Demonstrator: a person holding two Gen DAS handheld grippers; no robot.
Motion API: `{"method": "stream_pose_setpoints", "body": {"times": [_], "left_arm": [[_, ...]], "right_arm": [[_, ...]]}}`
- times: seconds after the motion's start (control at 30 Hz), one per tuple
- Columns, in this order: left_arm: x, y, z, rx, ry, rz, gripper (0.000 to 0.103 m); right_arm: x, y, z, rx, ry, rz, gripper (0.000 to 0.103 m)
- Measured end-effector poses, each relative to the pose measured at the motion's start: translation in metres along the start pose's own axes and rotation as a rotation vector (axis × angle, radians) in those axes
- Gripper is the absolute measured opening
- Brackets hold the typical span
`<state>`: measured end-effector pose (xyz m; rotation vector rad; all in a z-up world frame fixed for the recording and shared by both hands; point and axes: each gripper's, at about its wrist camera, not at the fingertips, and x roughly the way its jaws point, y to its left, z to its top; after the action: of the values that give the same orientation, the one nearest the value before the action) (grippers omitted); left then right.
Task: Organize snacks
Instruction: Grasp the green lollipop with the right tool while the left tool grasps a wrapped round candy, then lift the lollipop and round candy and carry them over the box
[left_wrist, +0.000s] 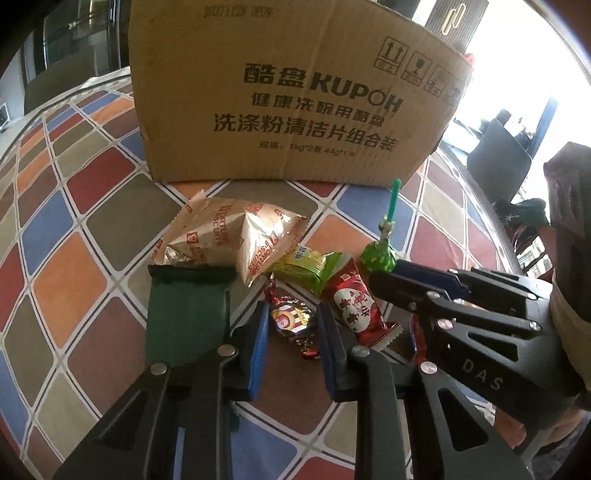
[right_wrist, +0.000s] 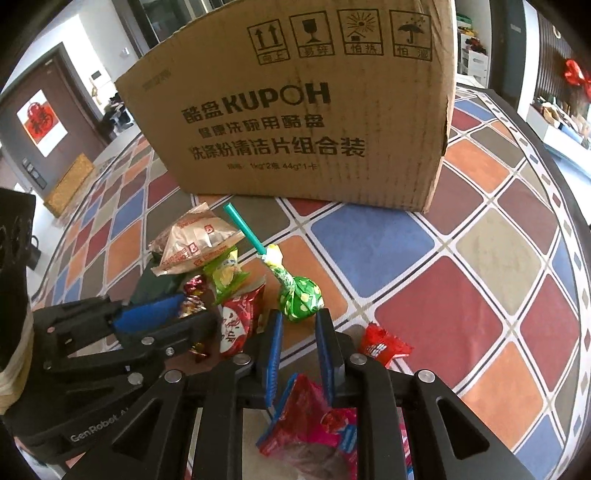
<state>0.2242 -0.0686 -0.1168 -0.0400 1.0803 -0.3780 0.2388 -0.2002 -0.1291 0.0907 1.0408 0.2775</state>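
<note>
Snacks lie on a chequered tablecloth in front of a cardboard box (left_wrist: 295, 88). My left gripper (left_wrist: 293, 328) is open, its pads either side of a gold and red foil candy (left_wrist: 291, 321). Around it lie a dark green packet (left_wrist: 186, 314), two fortune biscuit packs (left_wrist: 236, 236), a green snack pack (left_wrist: 306, 267) and a red candy pack (left_wrist: 356, 308). My right gripper (right_wrist: 298, 332) is open, just below the green lollipop (right_wrist: 299, 295), which also shows in the left wrist view (left_wrist: 376, 258). A red and blue packet (right_wrist: 314, 421) lies under the right gripper.
A small red candy (right_wrist: 384, 347) lies to the right of the right gripper. The box (right_wrist: 295, 110) stands at the back of the table. The table's edge (right_wrist: 546, 155) curves away at the right. A chair (left_wrist: 498, 158) stands beyond the table.
</note>
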Motion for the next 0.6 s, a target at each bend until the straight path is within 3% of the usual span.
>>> {"method": "stream_pose_setpoints", "body": {"times": [0.13, 0.2, 0.27, 0.47, 0.6], "left_arm": [[-0.003, 0.001, -0.003, -0.008, 0.003, -0.011, 0.026], [-0.005, 0.001, -0.005, -0.013, -0.002, -0.014, 0.026], [-0.009, 0.002, -0.006, -0.02, -0.011, -0.016, 0.026], [-0.012, 0.003, -0.002, -0.021, -0.026, -0.016, 0.026], [-0.015, 0.006, -0.003, -0.027, -0.031, -0.019, 0.026]], "right_arm": [[0.001, -0.001, 0.003, -0.003, -0.001, -0.004, 0.02], [0.002, 0.0, 0.004, -0.006, -0.004, -0.004, 0.033], [0.001, 0.0, 0.005, -0.004, -0.012, -0.015, 0.037], [0.007, 0.004, 0.013, -0.019, -0.024, -0.041, 0.037], [0.013, 0.008, 0.018, -0.052, -0.03, -0.088, 0.026]]}}
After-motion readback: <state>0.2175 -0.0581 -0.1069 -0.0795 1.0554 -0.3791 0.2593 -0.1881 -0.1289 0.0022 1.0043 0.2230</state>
